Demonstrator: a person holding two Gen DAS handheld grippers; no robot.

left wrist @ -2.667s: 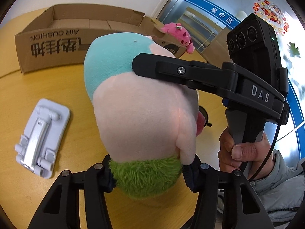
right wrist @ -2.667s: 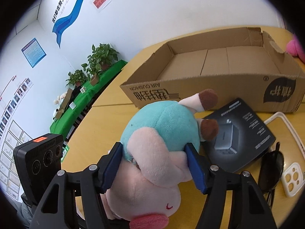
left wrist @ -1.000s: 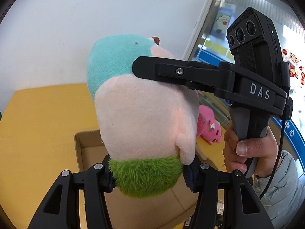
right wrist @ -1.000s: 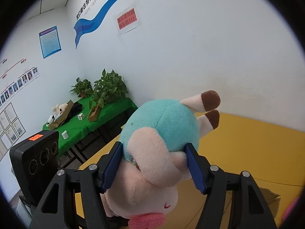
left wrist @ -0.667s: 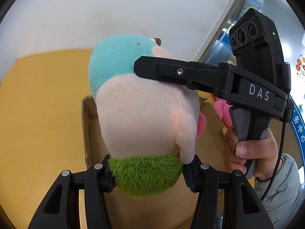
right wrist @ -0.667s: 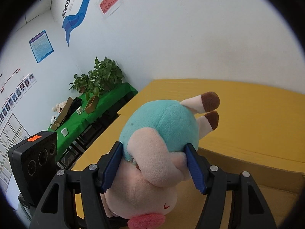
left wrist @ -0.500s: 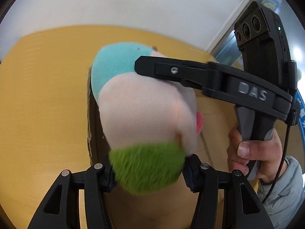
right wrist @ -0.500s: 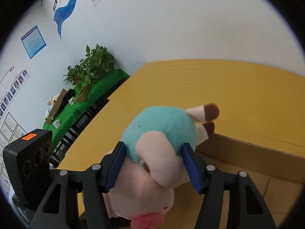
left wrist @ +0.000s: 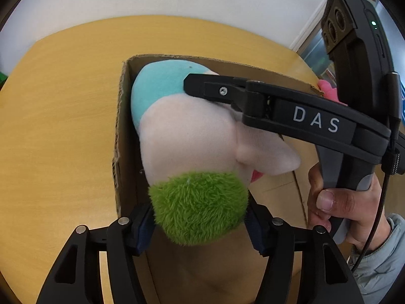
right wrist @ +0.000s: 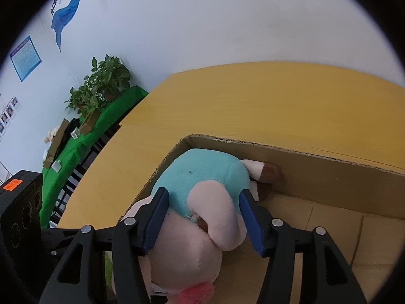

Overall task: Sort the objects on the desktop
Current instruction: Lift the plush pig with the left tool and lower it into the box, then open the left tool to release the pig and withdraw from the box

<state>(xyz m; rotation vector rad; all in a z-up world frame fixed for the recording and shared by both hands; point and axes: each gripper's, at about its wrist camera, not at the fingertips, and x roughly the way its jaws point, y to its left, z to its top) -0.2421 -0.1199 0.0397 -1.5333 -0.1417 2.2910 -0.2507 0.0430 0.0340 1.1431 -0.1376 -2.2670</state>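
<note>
- Your left gripper (left wrist: 200, 224) stands nearest, about half spread, with the green fuzzy end of the pink, teal and green plush toy (left wrist: 192, 136) between its blue pads. Its jaws have just been opening. The fuzz still brushes the pads on both sides, but you cannot tell whether they press on it.
- Your right gripper (right wrist: 203, 216) reaches across from the right of the left wrist view, held by your right hand (left wrist: 346, 202) in a grey sleeve. Its blue pads (right wrist: 249, 217) flank the toy's teal head and pale pink ear. Its jaws have just been opening too, with the toy between them. The pads sit against the plush. How firmly they press, you cannot tell.
- The plush toy lies down inside the open brown cardboard box (right wrist: 329, 174), in the corner of it. Its two brown-tipped horns (right wrist: 268, 173) touch the box's far wall.
- Beyond the box's right-hand corner a bit of bright pink plush (left wrist: 326, 88) shows, mostly hidden behind the right gripper.
- The box stands on the yellow wooden table (left wrist: 63, 101), which runs on past it to the white wall.
- Far off to the left, potted green plants (right wrist: 106, 83) stand on a green-covered table (right wrist: 101, 126).
</note>
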